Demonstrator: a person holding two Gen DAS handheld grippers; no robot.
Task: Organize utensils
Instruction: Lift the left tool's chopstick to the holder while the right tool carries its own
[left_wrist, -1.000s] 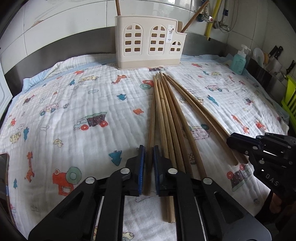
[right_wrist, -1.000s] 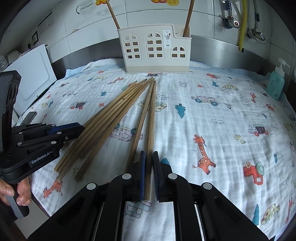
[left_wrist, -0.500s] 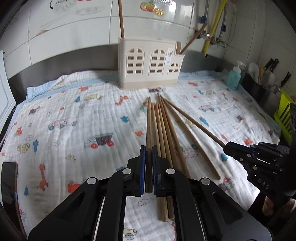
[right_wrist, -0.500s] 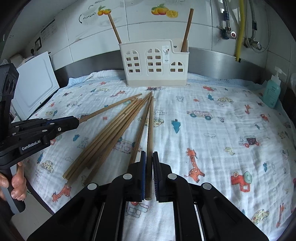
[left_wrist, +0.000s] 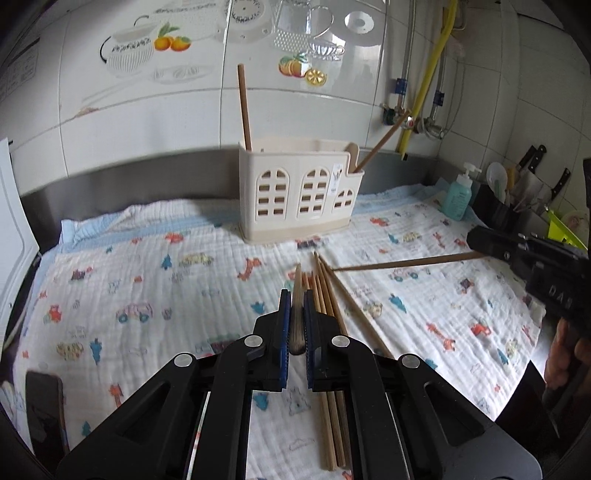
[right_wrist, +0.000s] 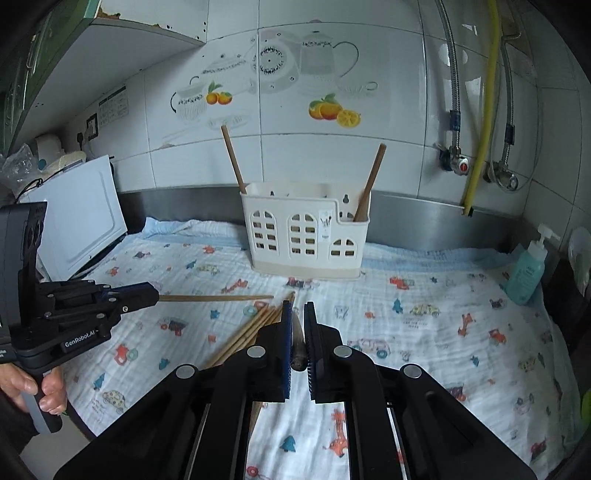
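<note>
- Since the table (left_wrist: 155, 266) wears a loose printed cloth (right_wrist: 443, 295), a low swing of either stick could drag and bunch it, and that would roll the loose chopsticks (left_wrist: 325, 295) lying near the middle.
- Holder (left_wrist: 299, 195) stands at the back by the wall, already has one stick upright on its left side and one leaning on its right; light plastic, a hard poke on the rim might tip or shove it.
- Left claw (left_wrist: 294, 325) is closed narrow on one chopstick (left_wrist: 297, 284), gripped near its thick end so the long tip sticks far forward; could pivot or slip.
- Right claw (right_wrist: 297, 339) likewise clamps a single chopstick (right_wrist: 297, 332), same risk.
- Both sticks point inward, so they may cross or knock near the holder.
</note>
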